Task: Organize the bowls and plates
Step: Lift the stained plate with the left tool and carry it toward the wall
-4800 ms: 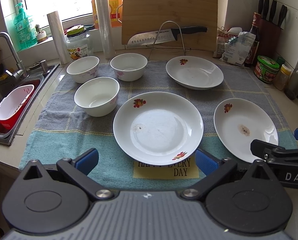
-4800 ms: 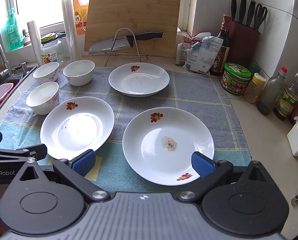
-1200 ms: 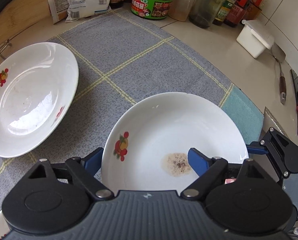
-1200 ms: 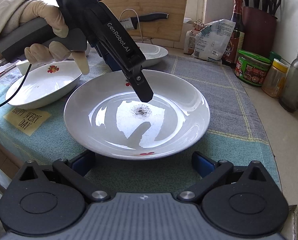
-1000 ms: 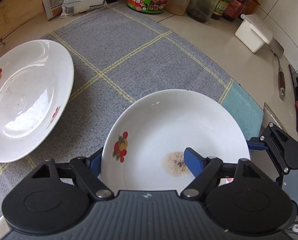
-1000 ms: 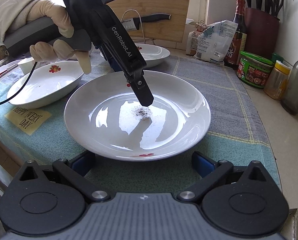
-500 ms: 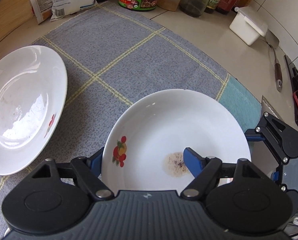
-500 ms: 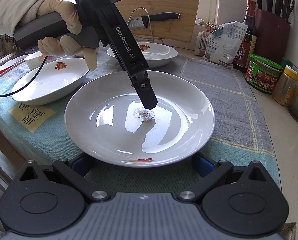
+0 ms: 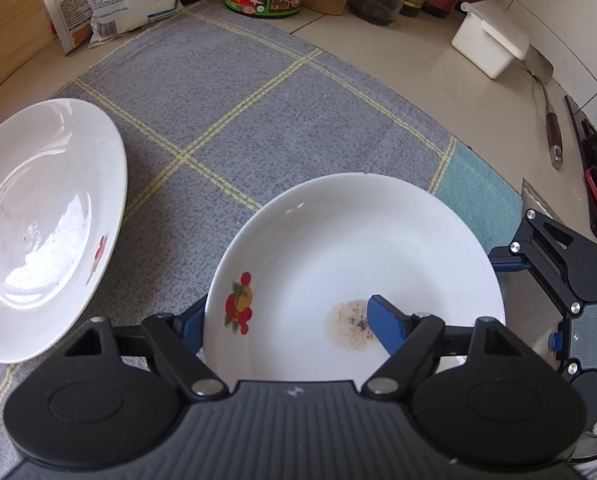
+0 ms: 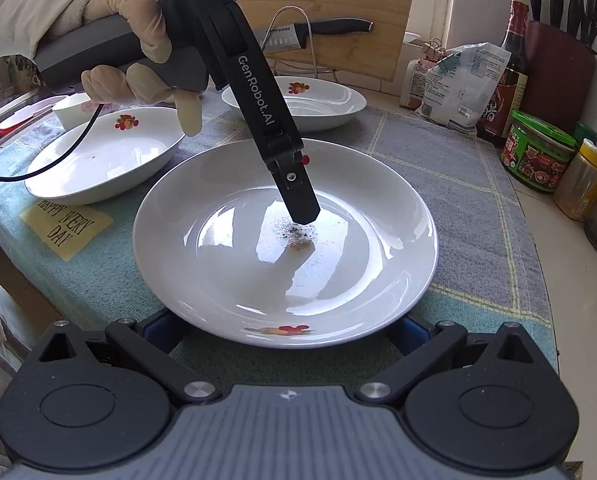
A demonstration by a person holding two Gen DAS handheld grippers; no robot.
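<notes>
A white plate with a brown stain [image 9: 358, 248] [image 10: 218, 264] lies on the grey and teal towel [image 9: 226, 112]. My left gripper [image 9: 288, 316] points steeply down and straddles the plate's rim. One finger [image 10: 298, 200] hovers just over the stain and the other sits outside the rim; the jaws stand apart. My right gripper [image 10: 282, 330] is open, low at the plate's near edge, with a finger on either side under the rim. A second plate [image 9: 38, 220] [image 10: 298, 100] lies at the back and a third plate [image 10: 98, 160] to the left.
A gloved hand [image 10: 138, 40] holds the left gripper. Jars and bottles [image 10: 538, 152], a knife block [image 10: 558, 60] and a white box [image 9: 486, 44] line the counter's right side. A cutting board with a knife rack [image 10: 338, 20] stands behind. A small bowl [image 10: 68, 110] sits far left.
Since the earliest frames both grippers have closed in on the stained plate. Over the last second the left finger has sunk slightly towards the stain; the plate has stayed on the towel.
</notes>
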